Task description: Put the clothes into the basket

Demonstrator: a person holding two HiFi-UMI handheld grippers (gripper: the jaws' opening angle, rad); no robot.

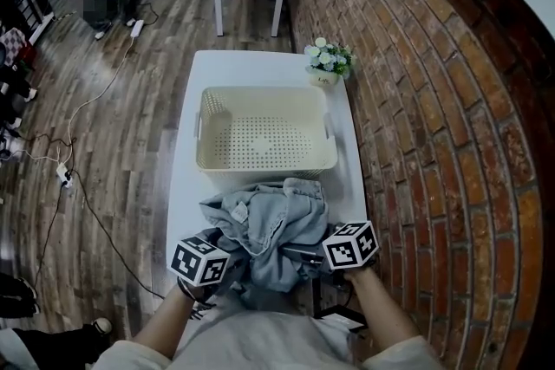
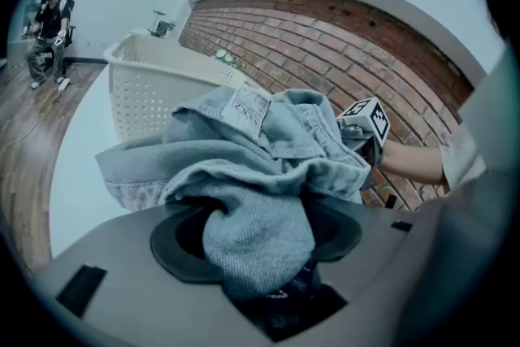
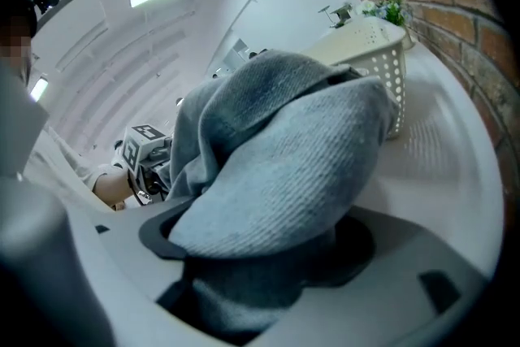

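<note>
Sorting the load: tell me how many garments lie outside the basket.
1: a light-blue denim garment, bunched just in front of the empty basket, clamped by the left tool and the right tool. Its folds may hide another piece.

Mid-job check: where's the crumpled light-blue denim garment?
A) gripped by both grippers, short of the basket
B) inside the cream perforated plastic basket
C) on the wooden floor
A: the crumpled light-blue denim garment is bunched between the fingers of the left gripper and the right gripper, short of the cream perforated plastic basket.
</note>
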